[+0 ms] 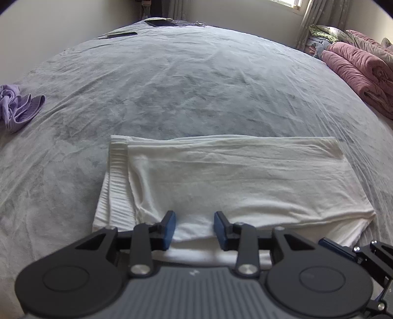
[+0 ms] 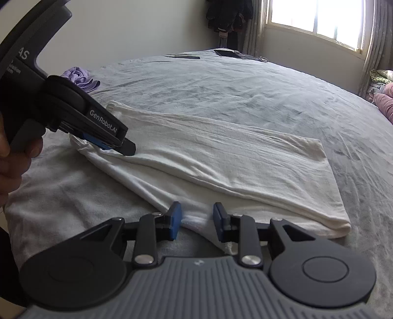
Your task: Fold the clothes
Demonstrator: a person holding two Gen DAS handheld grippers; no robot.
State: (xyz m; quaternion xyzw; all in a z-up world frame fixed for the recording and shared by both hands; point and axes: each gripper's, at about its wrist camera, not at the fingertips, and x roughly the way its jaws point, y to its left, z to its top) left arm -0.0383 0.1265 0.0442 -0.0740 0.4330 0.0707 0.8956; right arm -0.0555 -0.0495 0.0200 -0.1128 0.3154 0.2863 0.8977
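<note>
A white garment [image 1: 233,181] lies folded into a long rectangle on the grey bedsheet [image 1: 172,81], its ribbed hem at the left. My left gripper [image 1: 195,229] sits at the garment's near edge with its blue pads apart; the cloth lies slack between them. In the right wrist view the same white garment [image 2: 221,157] runs diagonally. The left gripper [image 2: 127,148], held by a hand, rests its tips on the garment's left end. My right gripper [image 2: 197,224] is open over the garment's near corner, the cloth edge lying between its pads without being pinched.
A crumpled purple garment [image 1: 18,106] lies at the bed's left side. Folded pink blankets [image 1: 361,71] are stacked at the right. Dark flat objects [image 1: 159,22] lie at the far edge. A window [image 2: 316,19] and curtains stand behind the bed.
</note>
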